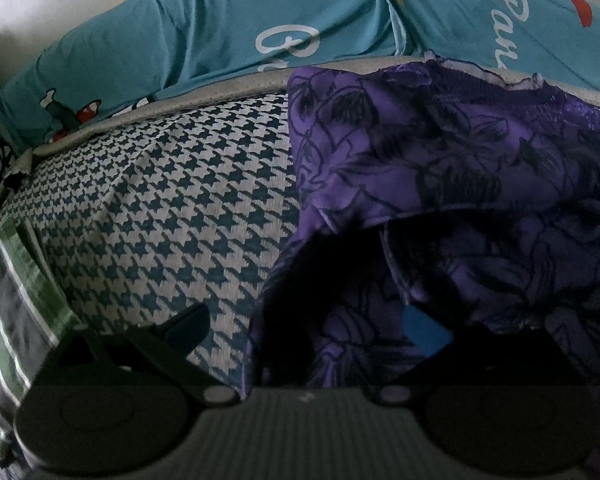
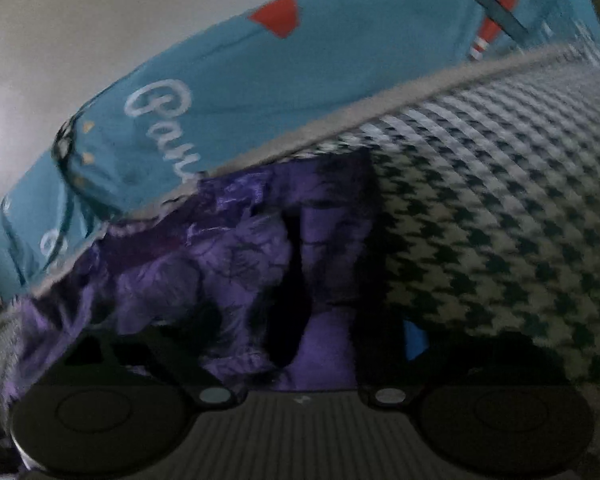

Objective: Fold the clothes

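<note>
Item: purple floral garment (image 1: 440, 168), thin, limp, slippery-looking, likely light; lies crumpled on houndstooth bed cover (image 1: 160, 220), at 3 o'clock of left gripper (image 1: 304, 324). Both grippers' fingers apart, cloth between them, unclamped. Right gripper (image 2: 284, 344) over folds. Best hold: a hem edge.

The right view is motion-blurred, so the purple garment's (image 2: 228, 264) print cannot be read there, and its folds hide the left finger of the right gripper (image 2: 300, 344). In the left view the garment covers most of the left gripper's (image 1: 308, 328) right finger. White lettering on the teal fabric (image 1: 220, 28) is cut off by the mat's (image 1: 152, 208) edge.
</note>
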